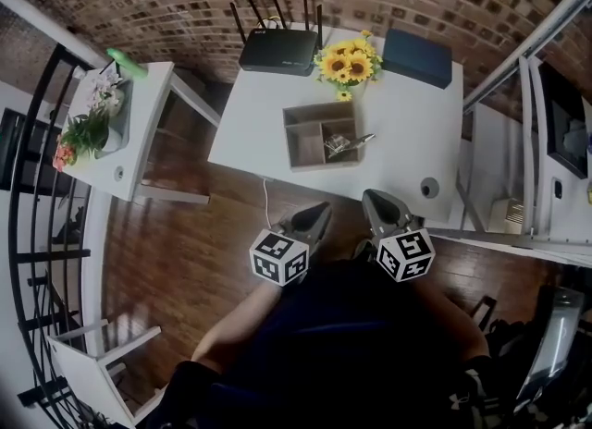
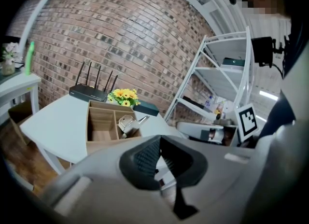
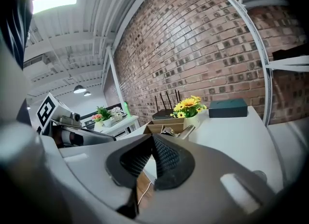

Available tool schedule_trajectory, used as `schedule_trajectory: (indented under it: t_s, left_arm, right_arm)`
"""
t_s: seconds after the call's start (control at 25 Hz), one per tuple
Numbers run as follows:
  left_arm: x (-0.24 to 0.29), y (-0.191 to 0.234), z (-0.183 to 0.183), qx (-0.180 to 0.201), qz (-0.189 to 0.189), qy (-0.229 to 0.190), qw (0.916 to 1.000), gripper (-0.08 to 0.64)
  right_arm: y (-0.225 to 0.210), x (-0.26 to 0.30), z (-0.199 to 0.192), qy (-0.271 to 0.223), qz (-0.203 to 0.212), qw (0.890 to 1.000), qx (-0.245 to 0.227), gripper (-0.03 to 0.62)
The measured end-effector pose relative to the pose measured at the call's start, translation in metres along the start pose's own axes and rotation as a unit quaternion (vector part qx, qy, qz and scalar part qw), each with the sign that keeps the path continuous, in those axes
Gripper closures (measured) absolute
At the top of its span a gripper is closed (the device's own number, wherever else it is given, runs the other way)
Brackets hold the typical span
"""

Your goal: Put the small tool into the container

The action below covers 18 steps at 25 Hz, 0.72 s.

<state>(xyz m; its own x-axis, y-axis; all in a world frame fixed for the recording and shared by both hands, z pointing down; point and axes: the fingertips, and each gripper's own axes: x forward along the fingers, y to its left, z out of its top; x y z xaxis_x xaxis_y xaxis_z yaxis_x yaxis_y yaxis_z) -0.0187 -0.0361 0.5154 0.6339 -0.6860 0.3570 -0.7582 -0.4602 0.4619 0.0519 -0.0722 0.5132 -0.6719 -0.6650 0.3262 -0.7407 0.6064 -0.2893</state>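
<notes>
A wooden container (image 1: 305,161) with several compartments stands on the white table (image 1: 250,131). A small shiny metal tool (image 1: 347,145) lies in its right compartment, with its handle poking over the right rim. The left gripper view shows the container (image 2: 101,143) and the tool (image 2: 129,123) ahead, and so does the right gripper view, with the tool (image 3: 178,132) to the right of the container (image 3: 154,129). My left gripper (image 1: 319,210) and right gripper (image 1: 373,198) hang side by side in front of the table, close to the person's body. Both are shut and empty.
At the table's back stand a black router (image 1: 277,48), a bunch of sunflowers (image 1: 347,65) and a dark box (image 1: 418,55). A side table with plants (image 1: 120,122) is at the left, a white shelf frame (image 1: 546,94) at the right, and a black railing (image 1: 37,233) at the far left.
</notes>
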Motion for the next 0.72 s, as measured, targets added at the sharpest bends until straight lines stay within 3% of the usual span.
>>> schedule_trajectory:
  t_s: [0.72]
  left_arm:
    - [0.0061,-0.0048,-0.0068,0.004,-0.021,0.019,0.9996,0.557]
  right_arm:
    - [-0.0043,-0.0074,-0.0042,-0.001,-0.019,1.0,0.011,0.581]
